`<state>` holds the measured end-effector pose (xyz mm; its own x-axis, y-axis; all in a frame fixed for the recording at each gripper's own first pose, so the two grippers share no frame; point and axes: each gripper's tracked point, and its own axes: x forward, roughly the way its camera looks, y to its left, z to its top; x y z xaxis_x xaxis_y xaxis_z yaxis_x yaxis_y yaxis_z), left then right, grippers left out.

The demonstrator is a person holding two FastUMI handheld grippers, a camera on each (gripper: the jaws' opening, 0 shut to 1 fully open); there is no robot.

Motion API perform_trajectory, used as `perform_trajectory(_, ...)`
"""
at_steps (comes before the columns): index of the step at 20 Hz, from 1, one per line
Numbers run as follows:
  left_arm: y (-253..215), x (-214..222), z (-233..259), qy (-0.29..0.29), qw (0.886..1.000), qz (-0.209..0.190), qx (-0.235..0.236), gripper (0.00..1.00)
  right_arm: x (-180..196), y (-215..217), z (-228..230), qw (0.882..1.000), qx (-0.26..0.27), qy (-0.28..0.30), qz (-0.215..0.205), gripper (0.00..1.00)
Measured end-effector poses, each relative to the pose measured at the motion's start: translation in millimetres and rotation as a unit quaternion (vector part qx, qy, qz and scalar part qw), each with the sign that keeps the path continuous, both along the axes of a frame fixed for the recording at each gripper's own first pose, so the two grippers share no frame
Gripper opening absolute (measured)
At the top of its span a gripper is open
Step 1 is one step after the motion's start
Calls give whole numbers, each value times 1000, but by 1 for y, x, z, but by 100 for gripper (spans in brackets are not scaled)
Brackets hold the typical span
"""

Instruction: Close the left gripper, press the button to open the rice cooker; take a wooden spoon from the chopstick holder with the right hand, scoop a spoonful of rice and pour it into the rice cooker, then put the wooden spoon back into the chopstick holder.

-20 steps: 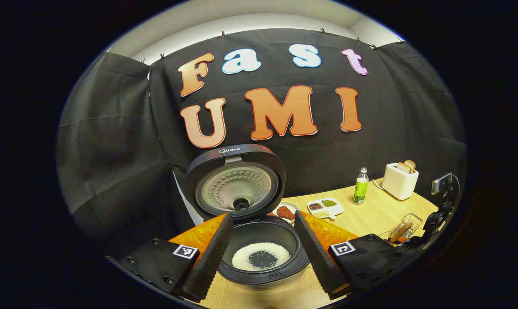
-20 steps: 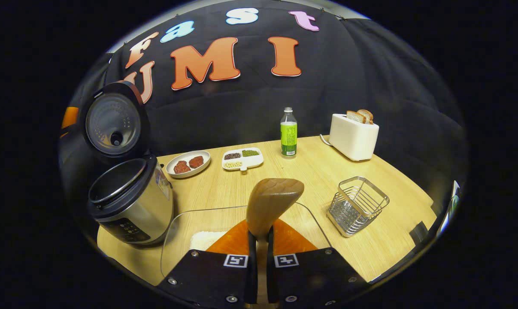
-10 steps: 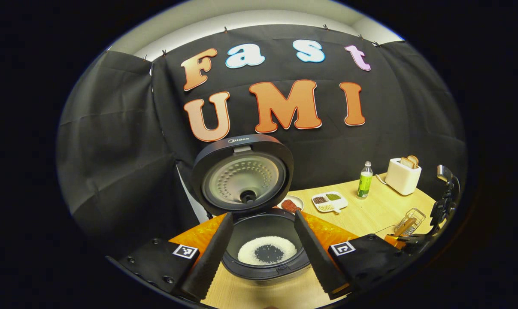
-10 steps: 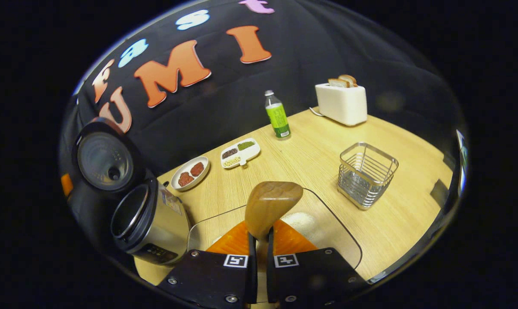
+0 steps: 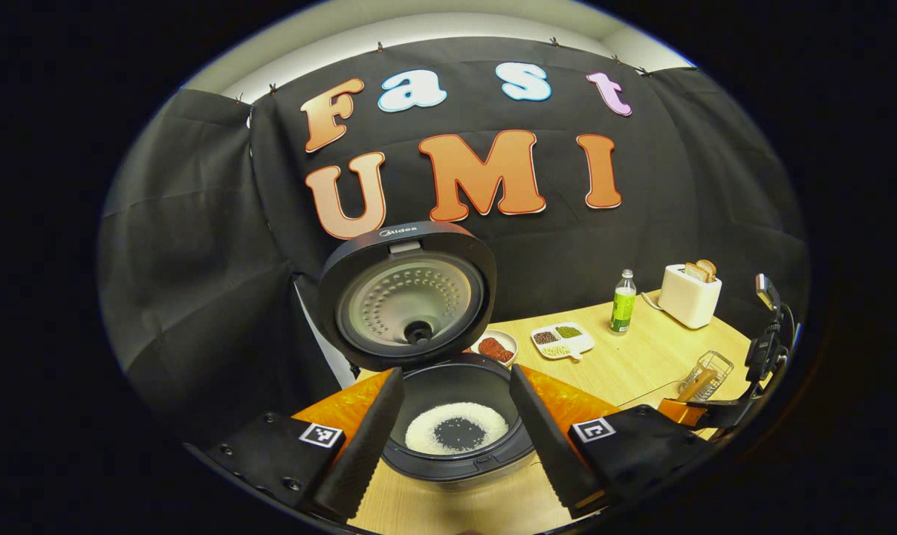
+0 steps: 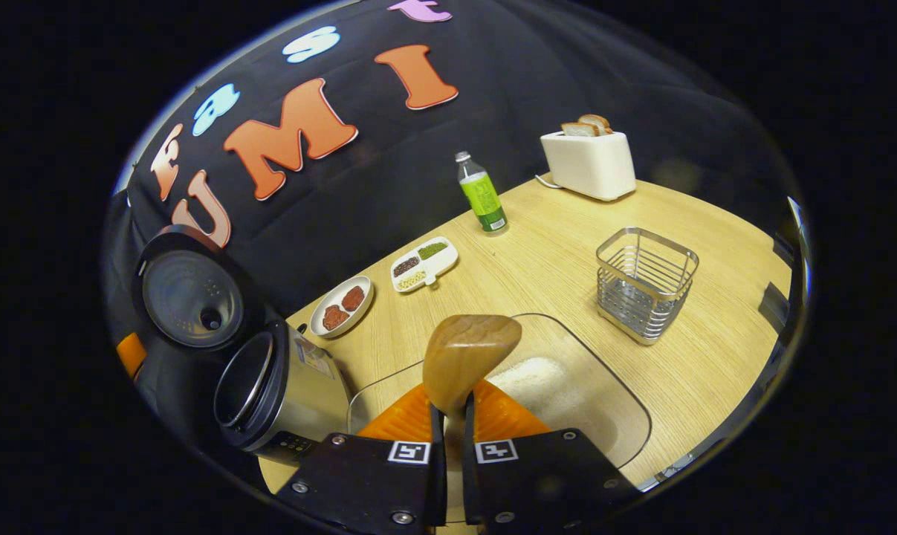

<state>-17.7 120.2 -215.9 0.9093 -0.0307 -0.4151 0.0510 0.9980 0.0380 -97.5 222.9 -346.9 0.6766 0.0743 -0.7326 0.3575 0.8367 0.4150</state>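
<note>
Spoon over the rice tray, cooker open

Your rice cooker (image 5: pixel 448 416), lid marked "Midea", holds rice; your left gripper (image 5: pixel 452 438) gapes before it. Your right gripper (image 6: pixel 448 438), clamping the wooden spoon (image 6: pixel 467 357), has swung further right toward the holder (image 6: pixel 645 282).

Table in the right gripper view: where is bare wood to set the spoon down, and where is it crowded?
Free: the table between the chopstick holder, green bottle and divided dish. Crowded: the near left, where the rice cooker, clear rice tray and meat plate cluster.
</note>
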Motion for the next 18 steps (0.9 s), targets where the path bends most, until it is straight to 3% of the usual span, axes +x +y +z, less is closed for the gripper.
perform_trajectory(6,17,-6,3,-2,1000,16,3,96,7,17,6,999,6,-8,33,8)
perform_trajectory(10,23,-9,0,4,1000,27,-2,96,7,20,5,997,54,-1,50,8)
perform_trajectory(11,22,-8,1,5,1000,29,-3,88,7,18,5,996,70,0,53,8)
perform_trajectory(12,19,-8,1,7,1000,29,-4,88,6,17,5,995,88,5,55,8)
perform_trajectory(13,16,-7,4,5,1000,30,-5,96,7,16,6,993,105,2,57,8)
perform_trajectory(15,9,-6,10,0,999,35,-3,96,8,17,8,990,125,0,72,8)
perform_trajectory(16,3,-6,11,0,999,36,-6,88,10,16,8,989,129,-4,79,8)
perform_trajectory(17,-4,-6,12,1,999,36,-9,88,9,17,10,987,137,-7,87,8)
perform_trajectory(18,-10,-6,12,1,999,35,-9,96,9,17,10,985,144,-8,95,8)
